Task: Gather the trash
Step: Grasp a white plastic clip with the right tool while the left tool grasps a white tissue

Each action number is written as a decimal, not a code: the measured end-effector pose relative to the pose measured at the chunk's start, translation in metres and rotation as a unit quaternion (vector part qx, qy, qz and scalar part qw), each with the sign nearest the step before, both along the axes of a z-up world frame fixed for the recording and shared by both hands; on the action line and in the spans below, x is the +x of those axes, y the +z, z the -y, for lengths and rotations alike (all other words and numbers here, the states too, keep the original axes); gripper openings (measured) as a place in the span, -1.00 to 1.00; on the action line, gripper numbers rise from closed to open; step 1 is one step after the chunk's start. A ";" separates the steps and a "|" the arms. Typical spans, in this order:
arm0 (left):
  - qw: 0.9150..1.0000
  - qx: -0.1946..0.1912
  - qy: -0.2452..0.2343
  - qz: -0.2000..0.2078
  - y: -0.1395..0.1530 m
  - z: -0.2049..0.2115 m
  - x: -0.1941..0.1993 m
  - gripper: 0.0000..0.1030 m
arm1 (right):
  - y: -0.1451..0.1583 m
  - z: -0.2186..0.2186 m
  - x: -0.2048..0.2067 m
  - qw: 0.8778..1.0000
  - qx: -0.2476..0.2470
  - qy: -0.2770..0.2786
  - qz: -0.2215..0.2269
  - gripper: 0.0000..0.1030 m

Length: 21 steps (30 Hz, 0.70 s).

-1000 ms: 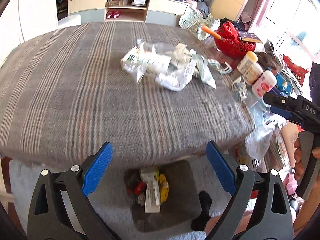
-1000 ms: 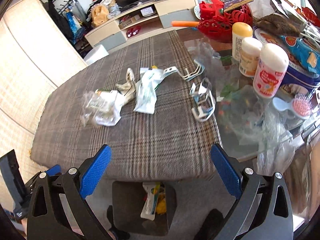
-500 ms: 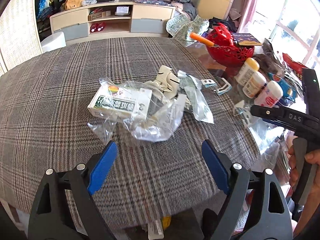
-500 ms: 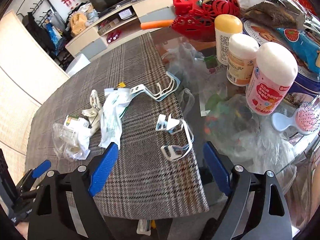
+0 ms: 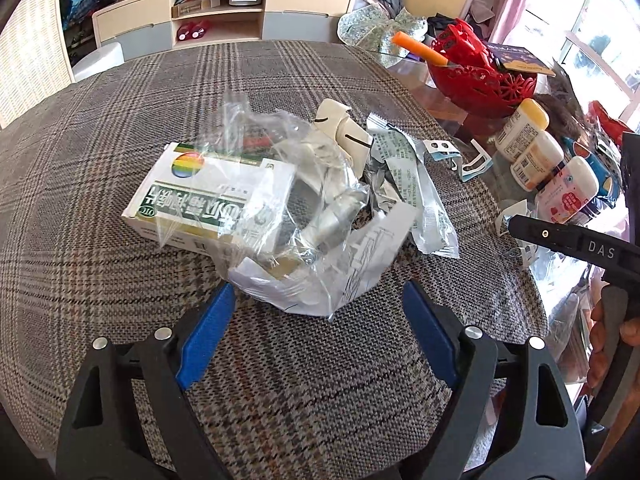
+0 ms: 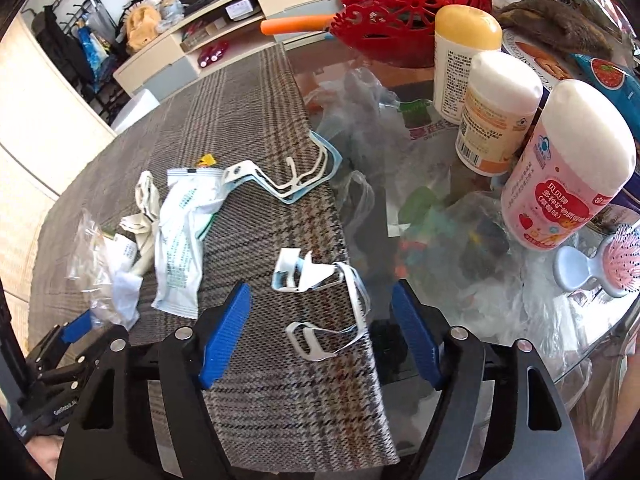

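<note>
Hovering over the plaid-covered table point(image 5: 100, 168), the left gripper point(image 5: 316, 320) had its blue pads spread, the jaws having just been closing, with the near edge of a clear plastic bag point(image 5: 280, 248) lying between the tips but not pinched. That bag held a white medicine box point(image 5: 208, 204) and crumpled paper; a silver-white sachet wrapper point(image 5: 416, 196) lay just beside it. The right gripper point(image 6: 320, 320) was likewise spread, its jaws having just been closing, and framed a torn blue-and-white plastic strip point(image 6: 320, 276) at the cloth's edge without gripping it. A second, longer strip point(image 6: 296, 184) lay farther off. Three bottles point(image 6: 560, 172), a red basket point(image 6: 404, 12) and a pink hairbrush point(image 6: 612, 256) stood on the bare glass to the right.
</note>
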State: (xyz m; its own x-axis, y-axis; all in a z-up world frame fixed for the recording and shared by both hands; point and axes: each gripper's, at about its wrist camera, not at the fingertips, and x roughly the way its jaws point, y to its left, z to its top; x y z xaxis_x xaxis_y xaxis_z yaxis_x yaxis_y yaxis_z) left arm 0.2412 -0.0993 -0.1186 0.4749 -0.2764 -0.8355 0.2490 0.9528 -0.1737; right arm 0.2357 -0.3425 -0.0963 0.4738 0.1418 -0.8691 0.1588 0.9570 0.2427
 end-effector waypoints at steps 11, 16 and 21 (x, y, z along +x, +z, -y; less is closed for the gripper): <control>1.000 -0.011 -0.004 -0.008 -0.007 0.004 0.011 -0.12 | -0.007 -0.003 0.001 1.000 0.005 0.018 -0.004 -0.43; 1.000 -0.003 -0.012 -0.004 -0.004 0.006 0.007 -0.52 | -0.003 -0.014 0.002 0.999 -0.002 0.034 0.001 -0.53; 1.000 0.002 -0.018 0.001 -0.004 0.003 0.005 -0.78 | 0.005 -0.021 0.000 0.999 0.007 0.045 0.012 -0.55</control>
